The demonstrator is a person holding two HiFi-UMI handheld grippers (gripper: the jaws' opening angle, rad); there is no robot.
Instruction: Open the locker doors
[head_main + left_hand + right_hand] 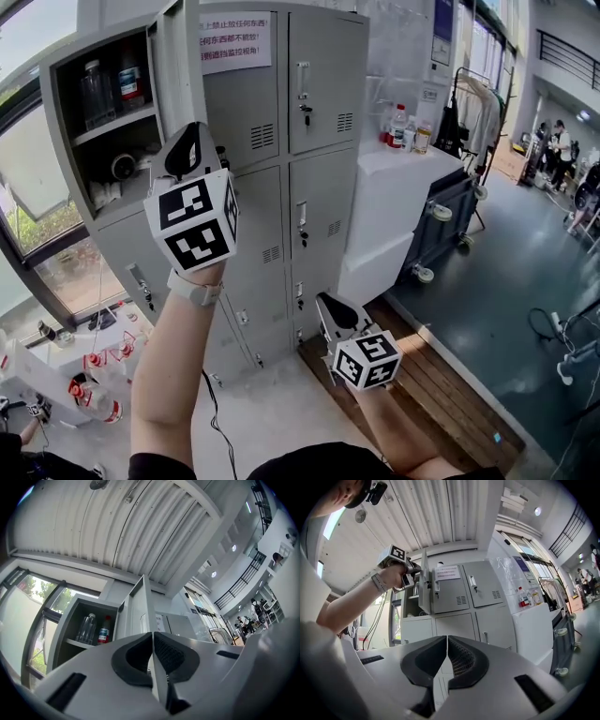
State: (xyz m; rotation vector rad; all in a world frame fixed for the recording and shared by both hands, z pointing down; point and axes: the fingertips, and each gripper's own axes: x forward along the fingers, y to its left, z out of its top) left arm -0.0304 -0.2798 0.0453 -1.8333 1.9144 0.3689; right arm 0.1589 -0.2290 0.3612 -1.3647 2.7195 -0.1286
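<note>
**Head view.** The left gripper [191, 141] is pointing up at the locker [246, 217]. Its tip is sitting right at the free edge of the top left door [180, 70], which is standing open and angled out toward the camera. Behind that door, the open compartment is showing a clear bottle [94, 92] and a bottle with a red label [131, 82] on a shelf [112, 124]. The other doors [323, 80] are lying flush and closed, and one of them is carrying a paper sign [234, 42]. The right gripper [330, 314] is hanging lower, in front of the bottom row and apart from it, near a wooden platform [441, 384].

**Left gripper view.** The jaws are pressing together, the pads meeting in a thin line with nothing showing between them. The edge of the open door is rising straight above the tips, but I cannot tell whether it is touching them. The two bottles are standing just left of the door.

**Right gripper view.** The jaws are pressing together on nothing and pointing at the closed lower doors, well short of them. At upper left, the person's left hand [391, 576] is holding the left gripper up at the edge of the open door.
</note>
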